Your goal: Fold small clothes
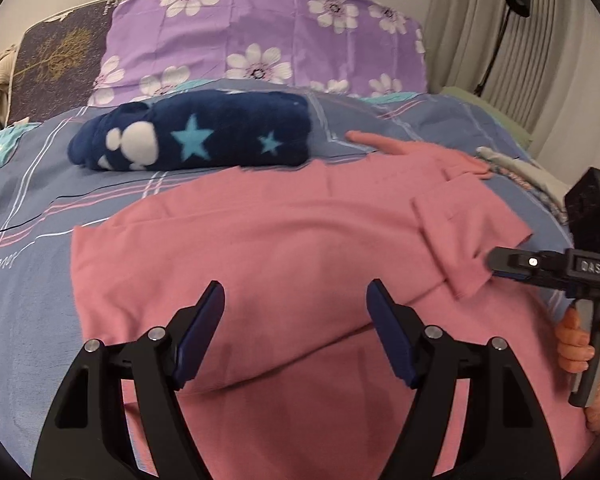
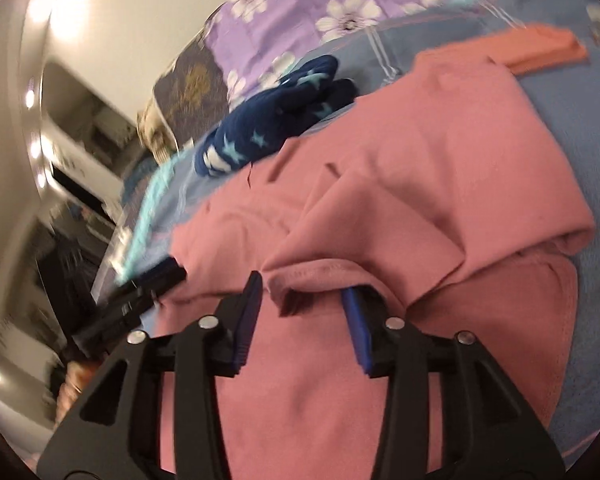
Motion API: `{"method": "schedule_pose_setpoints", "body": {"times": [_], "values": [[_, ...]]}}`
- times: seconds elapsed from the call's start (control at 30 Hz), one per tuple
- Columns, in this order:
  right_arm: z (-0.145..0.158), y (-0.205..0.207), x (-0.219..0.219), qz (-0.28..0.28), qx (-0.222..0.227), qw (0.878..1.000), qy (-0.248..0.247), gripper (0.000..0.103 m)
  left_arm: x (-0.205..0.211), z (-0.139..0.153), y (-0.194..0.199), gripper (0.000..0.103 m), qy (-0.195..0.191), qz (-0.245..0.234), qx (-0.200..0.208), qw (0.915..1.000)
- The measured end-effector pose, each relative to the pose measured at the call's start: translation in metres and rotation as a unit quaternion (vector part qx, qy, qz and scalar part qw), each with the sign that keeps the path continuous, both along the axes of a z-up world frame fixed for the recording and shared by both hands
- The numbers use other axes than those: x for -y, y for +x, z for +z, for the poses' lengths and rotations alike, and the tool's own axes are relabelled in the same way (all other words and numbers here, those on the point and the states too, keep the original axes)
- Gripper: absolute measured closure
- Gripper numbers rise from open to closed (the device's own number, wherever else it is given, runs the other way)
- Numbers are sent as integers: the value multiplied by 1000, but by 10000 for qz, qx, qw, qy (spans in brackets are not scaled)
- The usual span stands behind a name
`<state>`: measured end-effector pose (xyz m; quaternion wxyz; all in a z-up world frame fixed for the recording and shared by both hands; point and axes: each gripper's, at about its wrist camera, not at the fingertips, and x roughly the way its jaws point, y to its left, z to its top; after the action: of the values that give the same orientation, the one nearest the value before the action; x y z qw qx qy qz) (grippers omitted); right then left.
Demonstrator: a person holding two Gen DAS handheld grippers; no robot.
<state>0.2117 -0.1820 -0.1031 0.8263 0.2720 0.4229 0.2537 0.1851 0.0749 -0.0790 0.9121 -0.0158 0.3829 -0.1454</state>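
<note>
A pink garment [image 1: 284, 248] lies spread on the bed, partly folded, with a sleeve [image 1: 384, 145] reaching to the far right. My left gripper [image 1: 296, 304] hovers open and empty over its near part. My right gripper [image 2: 302, 300] is open, its jaws on either side of a raised folded edge [image 2: 320, 276] of the pink garment [image 2: 420, 160] without closing on it. In the left wrist view the right gripper [image 1: 496, 262] reaches in from the right at the folded sleeve edge. The left gripper [image 2: 156, 284] shows at the left in the right wrist view.
A folded dark blue fleece with stars [image 1: 196, 136] lies behind the pink garment. A purple flowered pillow [image 1: 260, 36] and a dark pillow [image 1: 56, 60] stand at the headboard. More clothes [image 1: 516, 172] lie at the right. The blue checked bedsheet [image 1: 28, 208] covers the bed.
</note>
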Motion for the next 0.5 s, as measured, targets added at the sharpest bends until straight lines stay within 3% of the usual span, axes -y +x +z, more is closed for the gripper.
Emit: {"method": "schedule_pose_setpoints", "body": {"times": [0.1, 0.2, 0.27, 0.37, 0.4, 0.43, 0.5], "values": [[1, 2, 7, -212, -66, 9997, 64, 61, 5, 2, -3, 29, -25, 33, 39, 10000], [18, 10, -9, -491, 310, 9975, -411, 74, -1, 0, -5, 29, -128, 230, 7, 9997], [40, 12, -41, -71, 881, 9928, -806, 76, -11, 0, -7, 29, -230, 398, -7, 9989], [65, 2, -85, 1025, 1577, 9777, -933, 76, -29, 0, -14, 29, -283, 641, 33, 9975], [70, -4, -90, 1192, 1745, 9728, -948, 69, -35, -1, -17, 29, -236, 696, 38, 9973], [76, -14, -94, 1361, 2017, 9643, -1047, 53, -39, -1, -20, 29, -201, 736, 21, 9971], [76, -25, -92, 1327, 2234, 9555, -1401, 44, -45, -3, -21, 29, -230, 722, -41, 9971]]}}
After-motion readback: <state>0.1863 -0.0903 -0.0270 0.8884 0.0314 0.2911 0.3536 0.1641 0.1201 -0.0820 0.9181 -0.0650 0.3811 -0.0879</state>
